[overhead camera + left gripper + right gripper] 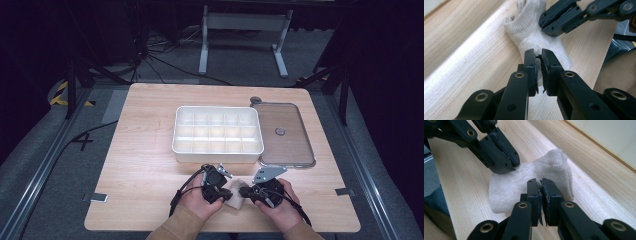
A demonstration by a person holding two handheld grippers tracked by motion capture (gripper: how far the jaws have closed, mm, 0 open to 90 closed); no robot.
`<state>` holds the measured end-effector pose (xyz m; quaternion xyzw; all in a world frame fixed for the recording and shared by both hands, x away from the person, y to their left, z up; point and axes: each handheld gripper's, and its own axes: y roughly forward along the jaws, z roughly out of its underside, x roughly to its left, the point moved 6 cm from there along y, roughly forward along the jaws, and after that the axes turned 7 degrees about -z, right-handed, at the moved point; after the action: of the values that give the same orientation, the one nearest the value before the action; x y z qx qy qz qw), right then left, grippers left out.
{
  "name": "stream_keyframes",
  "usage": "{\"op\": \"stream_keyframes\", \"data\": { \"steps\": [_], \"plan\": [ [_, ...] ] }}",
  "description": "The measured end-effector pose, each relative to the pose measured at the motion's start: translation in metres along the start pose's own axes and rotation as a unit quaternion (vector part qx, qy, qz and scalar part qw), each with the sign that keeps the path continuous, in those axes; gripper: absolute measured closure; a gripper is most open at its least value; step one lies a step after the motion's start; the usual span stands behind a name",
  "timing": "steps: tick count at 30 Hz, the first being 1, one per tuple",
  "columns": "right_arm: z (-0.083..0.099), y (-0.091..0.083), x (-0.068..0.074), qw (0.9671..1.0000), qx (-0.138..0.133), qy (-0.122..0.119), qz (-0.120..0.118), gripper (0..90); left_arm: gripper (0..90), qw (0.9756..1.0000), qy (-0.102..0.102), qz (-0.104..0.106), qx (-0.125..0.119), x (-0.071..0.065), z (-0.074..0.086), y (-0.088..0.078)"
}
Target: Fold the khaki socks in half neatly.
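A cream knitted sock [234, 199] lies flat near the table's front edge, between my two grippers. My left gripper [229, 192] points right at it; in the left gripper view its jaws [538, 53] stand a narrow slit apart over the sock [531, 32], and fabric shows through the slit. My right gripper [244, 190] points left; its jaws [539, 181] are almost together above the sock [524, 182], with no fabric seen pinched. Each gripper's tips rest on the sock in the other's view: the right gripper [543, 23], the left gripper [514, 162].
A white box [218, 156] divided into several compartments stands mid-table behind the grippers. Its clear lid [295, 140] lies flat to the right of it. The table's front edge runs just under the person's hands.
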<state>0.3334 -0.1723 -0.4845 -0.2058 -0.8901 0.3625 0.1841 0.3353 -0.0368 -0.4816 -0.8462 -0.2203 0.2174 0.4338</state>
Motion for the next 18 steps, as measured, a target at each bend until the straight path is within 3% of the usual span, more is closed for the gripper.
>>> {"op": "stream_keyframes", "data": {
  "steps": [6, 18],
  "plan": [
    [-0.0016, -0.0046, 0.0002, 1.0000, -0.008, 0.004, 0.000, 81.2, 79.3, 1.0000, 0.002, -0.005, 0.003, 0.0007, 0.0005, 0.0006],
    [-0.0014, -0.0080, -0.0061, 0.9993, -0.011, 0.008, 0.036, 73.0, 77.4, 0.9999, 0.003, -0.005, 0.009, -0.0023, 0.0010, 0.0036]
  ]
}}
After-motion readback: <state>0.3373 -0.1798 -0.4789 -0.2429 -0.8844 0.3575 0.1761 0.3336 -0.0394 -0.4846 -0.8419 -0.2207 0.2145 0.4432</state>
